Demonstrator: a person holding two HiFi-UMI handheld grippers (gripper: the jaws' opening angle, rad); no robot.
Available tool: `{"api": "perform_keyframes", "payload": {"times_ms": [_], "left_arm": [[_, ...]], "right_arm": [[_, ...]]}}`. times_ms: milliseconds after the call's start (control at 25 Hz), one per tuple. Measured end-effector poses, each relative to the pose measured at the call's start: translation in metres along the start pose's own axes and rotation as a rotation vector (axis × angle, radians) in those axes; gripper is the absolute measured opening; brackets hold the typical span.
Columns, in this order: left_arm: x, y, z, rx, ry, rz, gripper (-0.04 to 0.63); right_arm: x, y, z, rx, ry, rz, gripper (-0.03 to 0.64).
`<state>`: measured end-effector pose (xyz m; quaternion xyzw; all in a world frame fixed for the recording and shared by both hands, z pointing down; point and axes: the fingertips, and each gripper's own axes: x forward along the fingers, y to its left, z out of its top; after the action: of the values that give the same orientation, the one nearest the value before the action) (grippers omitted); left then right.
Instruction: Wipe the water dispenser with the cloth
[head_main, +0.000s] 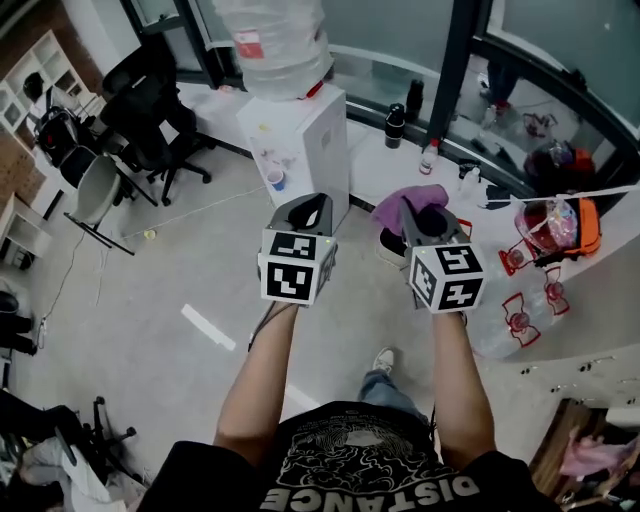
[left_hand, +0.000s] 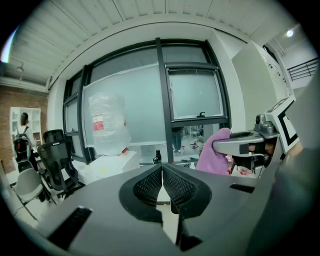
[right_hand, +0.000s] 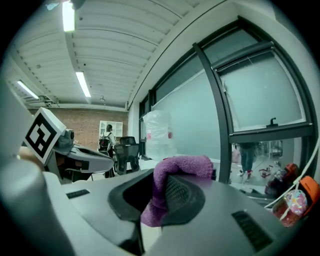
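Pale grey floor (head_main: 150, 300), black office chairs (head_main: 150, 112) at the left. Black-framed frosted windows (left_hand: 195, 95) curve above a white ledge (head_main: 395, 165). Strip lights (right_hand: 82, 82) line a ribbed ceiling (right_hand: 120, 47). A brick wall (right_hand: 87, 131) stands far off, with what looks like white shelving (head_main: 42, 58).

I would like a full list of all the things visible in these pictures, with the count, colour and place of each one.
water dispenser: one, white, by the window, ahead of both claws
water bottle: one, clear, on top of the water dispenser
cloth: one, purple, clamped in the right claw
dark bottles: two, black, on the ledge right of the water dispenser
office chairs: at least two, black, upper left of the head view
bag: one, orange and clear, on the ledge at far right
left claw: one, grey, jaws together, nothing between them
right claw: one, grey, shut on the cloth
forearms: two, bare, behind the claws
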<state>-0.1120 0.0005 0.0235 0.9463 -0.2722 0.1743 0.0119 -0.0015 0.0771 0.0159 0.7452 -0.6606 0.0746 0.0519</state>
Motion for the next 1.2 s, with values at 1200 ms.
{"api": "perform_keyframes", "payload": {"times_ms": [1200], "left_arm": [[0.148,0.082,0.042,-0.061,0.044,0.254,0.028]], "right_arm": [[0.197,-0.078,0.019,-0.020,0.029,0.288,0.041]]}}
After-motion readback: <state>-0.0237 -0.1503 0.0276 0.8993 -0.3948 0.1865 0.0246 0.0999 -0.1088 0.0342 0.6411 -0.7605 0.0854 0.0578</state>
